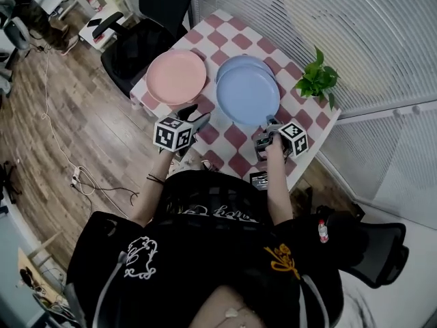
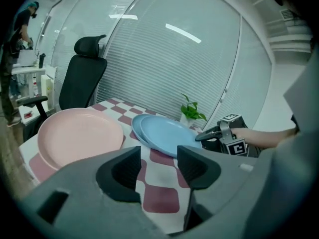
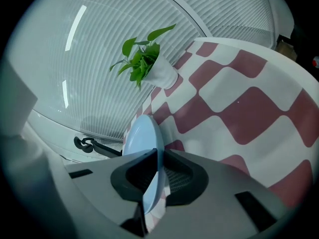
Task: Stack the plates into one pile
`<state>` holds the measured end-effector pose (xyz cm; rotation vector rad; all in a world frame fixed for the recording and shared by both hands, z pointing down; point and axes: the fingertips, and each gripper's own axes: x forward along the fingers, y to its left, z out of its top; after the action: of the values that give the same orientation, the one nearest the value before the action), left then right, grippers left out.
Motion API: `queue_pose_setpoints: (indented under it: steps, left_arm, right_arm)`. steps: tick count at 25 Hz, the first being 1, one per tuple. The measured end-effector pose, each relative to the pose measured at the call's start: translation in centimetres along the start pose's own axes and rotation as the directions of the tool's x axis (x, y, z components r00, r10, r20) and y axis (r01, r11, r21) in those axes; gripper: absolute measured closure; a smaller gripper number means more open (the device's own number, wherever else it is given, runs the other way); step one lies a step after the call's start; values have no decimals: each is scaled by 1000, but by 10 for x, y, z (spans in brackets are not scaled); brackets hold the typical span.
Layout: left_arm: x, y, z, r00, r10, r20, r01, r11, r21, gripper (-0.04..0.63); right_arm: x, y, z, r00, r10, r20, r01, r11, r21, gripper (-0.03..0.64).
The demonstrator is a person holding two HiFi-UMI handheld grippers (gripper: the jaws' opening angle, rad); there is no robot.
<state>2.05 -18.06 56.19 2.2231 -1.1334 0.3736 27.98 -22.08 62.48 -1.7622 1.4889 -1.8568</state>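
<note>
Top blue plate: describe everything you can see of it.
The top blue plate is round, pale blue, matte and plastic-looking, with a shallow raised rim and nothing on it. It lies face up, offset on the lower blue plate, which peeks out on the far side, over the checked table. The right gripper pinches its near rim, jaws shut on the edge. It sits apart from the pink plate.

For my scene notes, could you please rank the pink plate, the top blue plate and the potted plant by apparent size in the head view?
1 and 2, tied: top blue plate and pink plate. They look about alike, so I would not rank them.
3: potted plant, clearly the smallest.
</note>
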Motion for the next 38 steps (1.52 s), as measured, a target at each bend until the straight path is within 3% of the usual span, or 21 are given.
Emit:
queue_pose_setpoints:
  steps: [8,13,17,20,23,28,32,35,38]
  left_arm:
    - [-41,12,-2,997,58,54,-56,998,-32,362]
    - [-58,12,-7,994,79,72,-76,996,-49,362]
    - [-58,7,-10,994,80,69,-77,996,-51,362]
    - [-55,3,-11,995,79,67,-76,996,-47,362]
    - [-55,-1,-9,994,85,76,-82,996,-42,362]
    - [-56,-4,-4,988,116,98,-113,993,-34,362]
    - [-61,-12,-3,983,141,116,-138,990,-34,362]
    - [-71,-13,-10,980,161,116,-157,987,-37,362]
    - [-85,-6,-18,977,184,108,-180,982,-49,362]
  right_arm:
    - [26,16,14,999,-14,40,16,999,-33,574]
    - [33,30,14,1000,25,19,-20,976,-218,574]
    - [28,34,12,999,46,6,-42,952,-304,569]
    - [16,36,7,998,67,-10,-66,929,-364,500]
    - [-2,42,-10,993,111,-46,-120,885,-451,499]
    - [-27,56,-50,977,165,-138,-215,751,-625,499]
    - [-37,64,-78,953,211,-217,-302,662,-686,499]
    - [-37,63,-97,944,204,-258,-329,619,-713,499]
    - [-36,65,-117,935,199,-294,-353,610,-710,499]
